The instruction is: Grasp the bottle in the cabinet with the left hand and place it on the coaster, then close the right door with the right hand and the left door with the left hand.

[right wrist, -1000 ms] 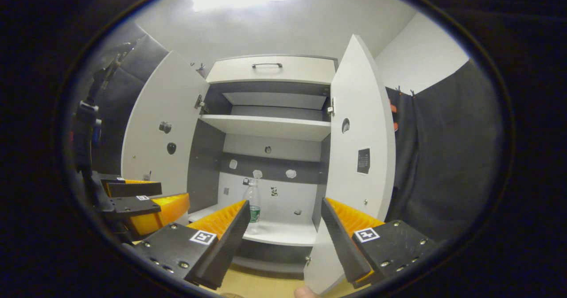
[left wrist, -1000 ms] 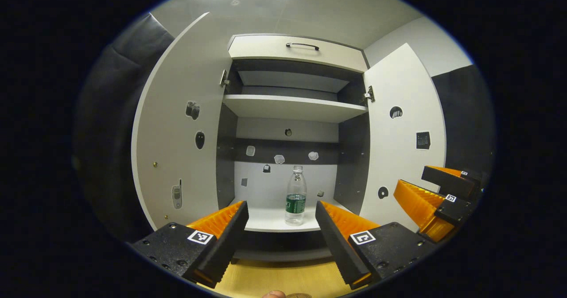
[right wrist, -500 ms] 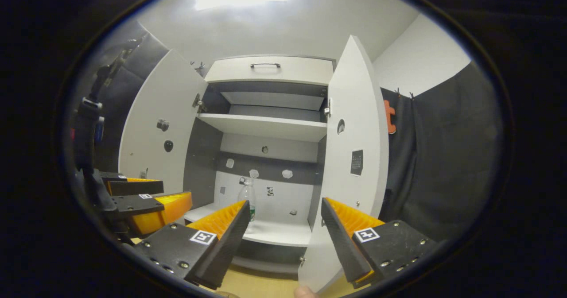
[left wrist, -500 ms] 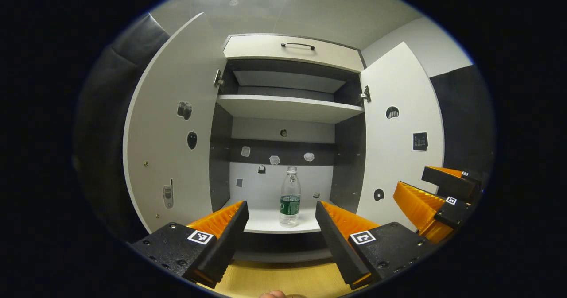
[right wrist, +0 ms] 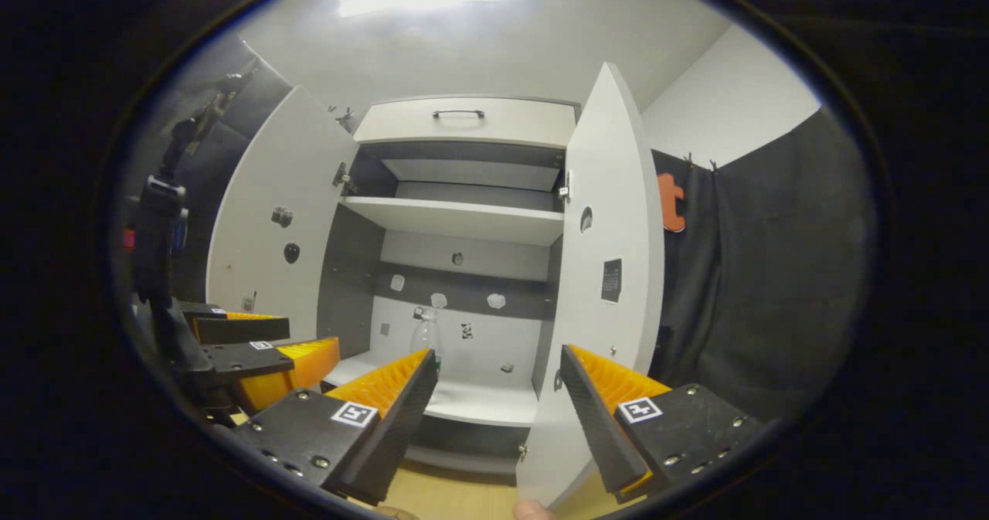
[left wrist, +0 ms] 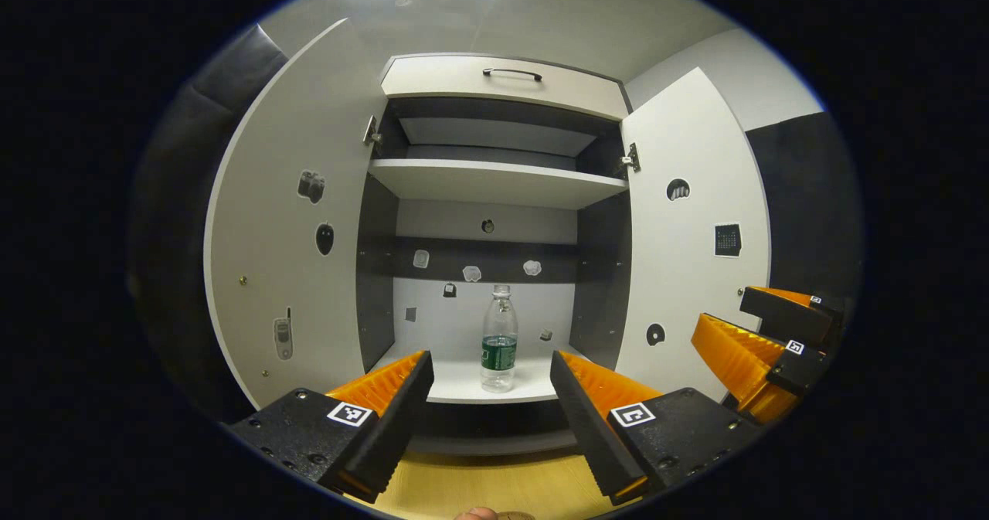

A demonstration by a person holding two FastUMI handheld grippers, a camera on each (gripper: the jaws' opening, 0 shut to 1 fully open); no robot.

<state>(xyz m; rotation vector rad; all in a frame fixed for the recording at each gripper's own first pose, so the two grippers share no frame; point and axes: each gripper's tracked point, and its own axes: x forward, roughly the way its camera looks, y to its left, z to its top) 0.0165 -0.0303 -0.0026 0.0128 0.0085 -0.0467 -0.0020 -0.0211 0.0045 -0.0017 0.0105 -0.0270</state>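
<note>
- Step in hand: the approach to the first grasp. The bottle [left wrist: 499, 338] stands upright on the lower shelf [left wrist: 463, 385] of the open cabinet [left wrist: 494, 188], untouched.
- Left hand-held gripper [left wrist: 489, 396]: jaws spread wide, empty, short of the shelf edge. In the left gripper view the bottle sits between the two fingers, so the line of approach looks roughly centred.
- Right hand-held gripper [right wrist: 494, 400]: jaws wide, empty, near the free edge of the right door [right wrist: 610, 273]. In the left gripper view it appears at the right [left wrist: 761, 342], well apart from the bottle.
- Next move, as judged: advance the left unit straight into the cabinet until the fingers flank the bottle body at about label height, then close. Keep clear of the left door [left wrist: 286, 219] and the shelf lip.
- The coaster cannot be located in either view.
- Materials and shapes: the bottle is clear, thin-walled plastic, cylindrical, with a dark green label band and a small cap; it probably yields under firm pressure and could tip if nudged. Doors and shelves are flat, smooth, pale panels; the cabinet sides are dark grey. The tabletop [left wrist: 494, 489] is light wood-grain. The finger faces are ribbed.
</note>
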